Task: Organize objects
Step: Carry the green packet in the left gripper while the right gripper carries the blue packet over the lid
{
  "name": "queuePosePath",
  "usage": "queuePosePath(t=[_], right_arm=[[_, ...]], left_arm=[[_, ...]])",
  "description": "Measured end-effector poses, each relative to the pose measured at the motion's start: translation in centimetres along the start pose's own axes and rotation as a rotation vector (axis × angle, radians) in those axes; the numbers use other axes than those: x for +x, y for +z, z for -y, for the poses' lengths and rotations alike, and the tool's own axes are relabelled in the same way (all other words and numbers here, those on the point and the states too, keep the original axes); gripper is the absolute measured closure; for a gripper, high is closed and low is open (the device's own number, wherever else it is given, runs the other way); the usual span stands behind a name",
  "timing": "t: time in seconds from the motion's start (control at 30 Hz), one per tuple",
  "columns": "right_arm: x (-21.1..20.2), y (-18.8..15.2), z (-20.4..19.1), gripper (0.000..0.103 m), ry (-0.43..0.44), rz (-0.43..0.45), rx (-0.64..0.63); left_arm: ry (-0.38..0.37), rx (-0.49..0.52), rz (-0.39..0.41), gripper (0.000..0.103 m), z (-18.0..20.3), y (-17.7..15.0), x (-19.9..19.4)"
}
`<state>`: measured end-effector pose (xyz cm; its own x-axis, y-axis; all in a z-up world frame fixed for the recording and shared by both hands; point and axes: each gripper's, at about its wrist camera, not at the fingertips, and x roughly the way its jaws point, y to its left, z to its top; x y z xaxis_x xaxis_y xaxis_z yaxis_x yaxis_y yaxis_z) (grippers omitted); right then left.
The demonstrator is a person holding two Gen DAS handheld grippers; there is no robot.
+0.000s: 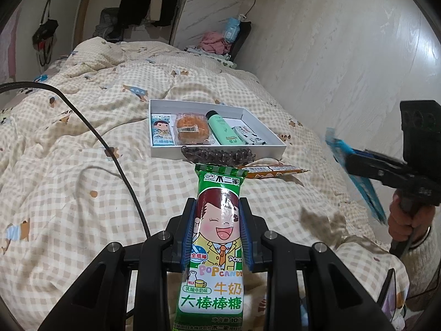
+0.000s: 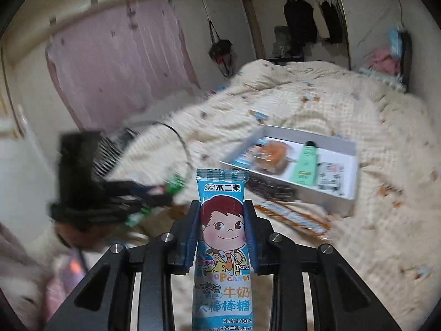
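My left gripper (image 1: 217, 207) is shut on a green lollipop packet (image 1: 217, 248), which stands upright between the blue pads. My right gripper (image 2: 222, 207) is shut on a matching blue lollipop packet (image 2: 222, 234), held above the bed. In the left wrist view the right gripper (image 1: 355, 160) hangs at the far right with the blue packet (image 1: 363, 187) blurred. On the quilt ahead lies a white box (image 1: 171, 151) holding another blue packet (image 1: 162, 132), a wrapped bun (image 1: 190, 129), a green bottle (image 1: 223, 132) and a black-and-white packet (image 1: 249, 135).
A dark hair claw (image 1: 217, 155) and an orange packet (image 1: 275, 169) lie on the checked quilt (image 1: 82, 179) just in front of the box. A black cable (image 1: 110, 149) crosses the quilt at the left. The wall (image 1: 344, 55) runs along the bed's right side.
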<state>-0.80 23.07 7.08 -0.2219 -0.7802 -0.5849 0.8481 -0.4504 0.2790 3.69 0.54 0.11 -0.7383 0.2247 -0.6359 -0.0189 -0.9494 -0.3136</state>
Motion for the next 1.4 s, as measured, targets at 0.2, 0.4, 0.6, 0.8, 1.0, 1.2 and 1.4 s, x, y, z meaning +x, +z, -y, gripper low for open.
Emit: queuePosePath(t=[0.2,0.4,0.6,0.8,1.0,1.2,1.4], right_arm=[[-0.1,-1.1,-0.8,0.071,0.049,0.148,0.011],[0.2,-2.8,-0.3,0.071,0.036,0.241,0.064],[0.9,-4.9,0.4,0.071,0.004,0.251,0.141],[0.3,-4.9,1.0,0.071,-0.010,0.273,0.170],[0.5,-5.0,1.0,0.071,-0.012,0.254,0.176],[0.3,-5.3,1.2,0.071,-0.006,0.256,0.195],[0.3,-5.3,1.5,0.071,-0.012,0.258,0.206]], left_arm=[[-0.027,-0.006,0.026,0.071,-0.1,0.0,-0.4],[-0.053,0.029,0.069,0.071,0.6,0.0,-1.2],[-0.048,0.060,0.097,0.071,1.2,0.1,-1.7],[-0.047,0.058,0.085,0.071,1.2,0.1,-1.4],[-0.062,0.068,0.085,0.071,1.4,0.0,-1.4],[-0.090,0.061,0.087,0.071,1.2,0.2,-1.5],[-0.096,0.070,0.094,0.071,1.4,0.3,-1.8]])
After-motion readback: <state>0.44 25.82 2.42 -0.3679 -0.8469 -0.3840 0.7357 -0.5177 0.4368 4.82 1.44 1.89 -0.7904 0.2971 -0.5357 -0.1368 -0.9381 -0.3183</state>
